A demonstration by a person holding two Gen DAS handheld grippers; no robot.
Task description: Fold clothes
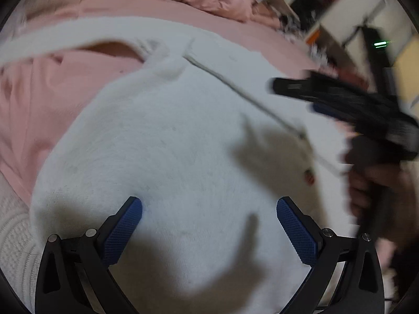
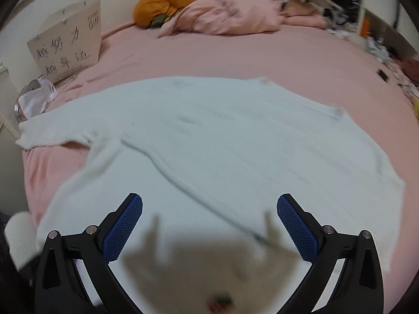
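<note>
A white fuzzy garment (image 2: 235,144) lies spread flat on the pink bed (image 2: 248,57), one sleeve (image 2: 52,128) stretched to the left. It also fills the left wrist view (image 1: 170,144), where a zip line (image 1: 248,96) runs across it. My left gripper (image 1: 209,206) is open and empty just above the cloth. My right gripper (image 2: 209,206) is open and empty above the garment's near edge. In the left wrist view the right gripper (image 1: 340,99) shows blurred at the right, held in a hand.
A crumpled pink blanket (image 2: 230,15) and an orange bundle (image 2: 162,2) lie at the far end of the bed. A cardboard box with writing (image 2: 68,44) stands at the far left. Clutter and furniture (image 2: 379,44) line the right side.
</note>
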